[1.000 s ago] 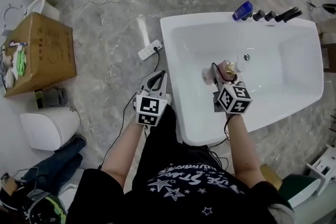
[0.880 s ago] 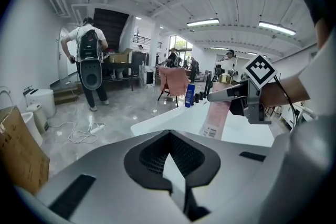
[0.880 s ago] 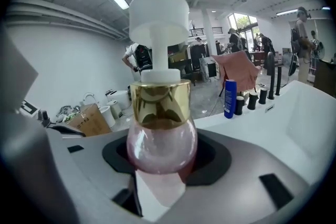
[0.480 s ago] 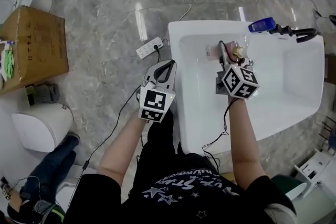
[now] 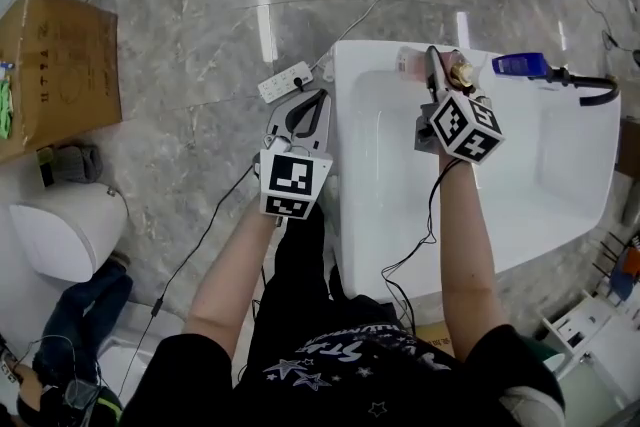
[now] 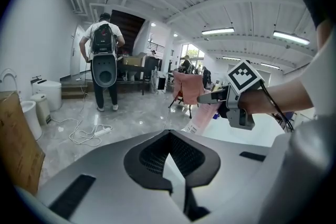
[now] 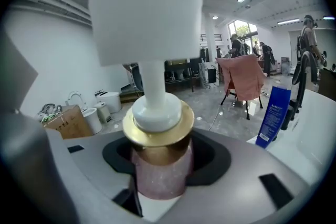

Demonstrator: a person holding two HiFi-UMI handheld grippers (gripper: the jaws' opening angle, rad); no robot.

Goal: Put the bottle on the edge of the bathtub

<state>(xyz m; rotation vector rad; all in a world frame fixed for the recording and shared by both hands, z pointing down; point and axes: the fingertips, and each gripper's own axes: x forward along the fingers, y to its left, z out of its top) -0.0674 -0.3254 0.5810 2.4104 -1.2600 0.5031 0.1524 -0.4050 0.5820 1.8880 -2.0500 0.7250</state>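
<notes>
A pink bottle [image 5: 412, 63] with a gold collar and a white pump head is clamped in my right gripper [image 5: 437, 67], which is shut on it. It hangs over the far left corner of the white bathtub [image 5: 345, 165], by the rim. The right gripper view shows the bottle [image 7: 160, 165] between the jaws, its pump head filling the top. The left gripper view shows the bottle [image 6: 202, 119] from the side. My left gripper [image 5: 305, 105] hovers over the floor just left of the tub, shut and empty [image 6: 169, 136].
On the tub's far rim stand a blue bottle [image 5: 520, 65] and a black tap [image 5: 585, 80]. A white power strip [image 5: 285, 82] with cables lies on the marble floor. A cardboard box [image 5: 50, 65] and white toilets [image 5: 60, 230] stand at the left.
My right gripper has carried the bottle from over the middle of the tub to its far left corner. The left gripper has stayed beside the tub.
</notes>
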